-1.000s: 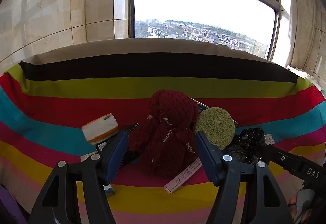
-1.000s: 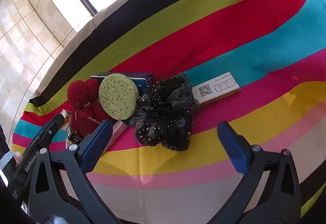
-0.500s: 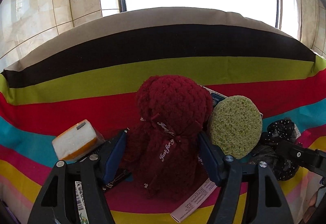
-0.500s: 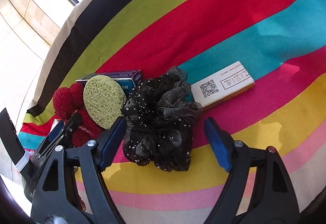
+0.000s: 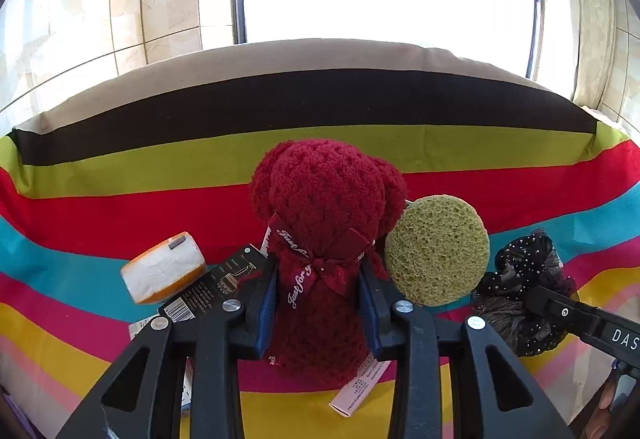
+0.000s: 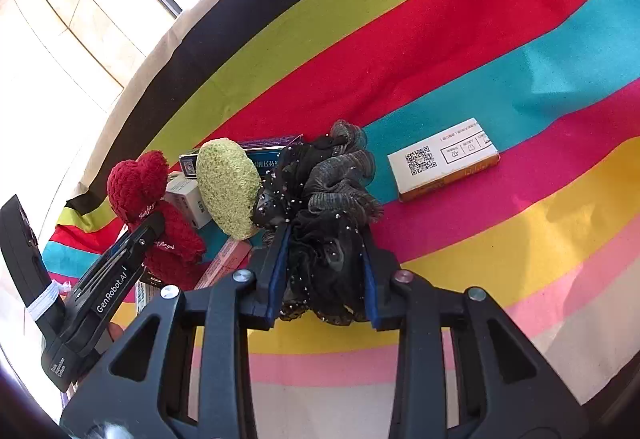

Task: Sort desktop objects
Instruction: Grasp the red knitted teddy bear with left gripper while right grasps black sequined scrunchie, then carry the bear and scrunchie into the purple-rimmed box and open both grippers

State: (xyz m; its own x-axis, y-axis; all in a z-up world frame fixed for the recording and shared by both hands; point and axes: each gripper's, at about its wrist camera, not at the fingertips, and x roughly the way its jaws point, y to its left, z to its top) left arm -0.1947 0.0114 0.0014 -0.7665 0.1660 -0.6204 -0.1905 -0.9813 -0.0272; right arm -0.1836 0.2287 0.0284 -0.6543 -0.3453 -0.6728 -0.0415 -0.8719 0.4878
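A dark red towel bear (image 5: 324, 191) with a ribbon stands upright on the striped cloth (image 5: 120, 207). My left gripper (image 5: 317, 271) has the bear's body between its closing jaws, and the blue pads press into both sides. In the right wrist view my right gripper (image 6: 325, 239) is shut on a black sequinned scrunchie (image 6: 332, 179), whose far half bulges beyond the fingertips. A round green sponge (image 5: 437, 249) leans between the bear and the scrunchie. The bear (image 6: 136, 183) also shows at the left of the right wrist view.
An orange-and-white packet (image 5: 164, 269) and a black box (image 5: 208, 291) lie left of the bear. A white box with a QR code (image 6: 444, 159) lies right of the scrunchie. A blue box (image 6: 268, 155) sits behind the sponge. A window stands behind the table.
Both grippers moved in over their objects and closed: the left onto the red bear, the right onto the black scrunchie. The scrunchie is squeezed narrower.
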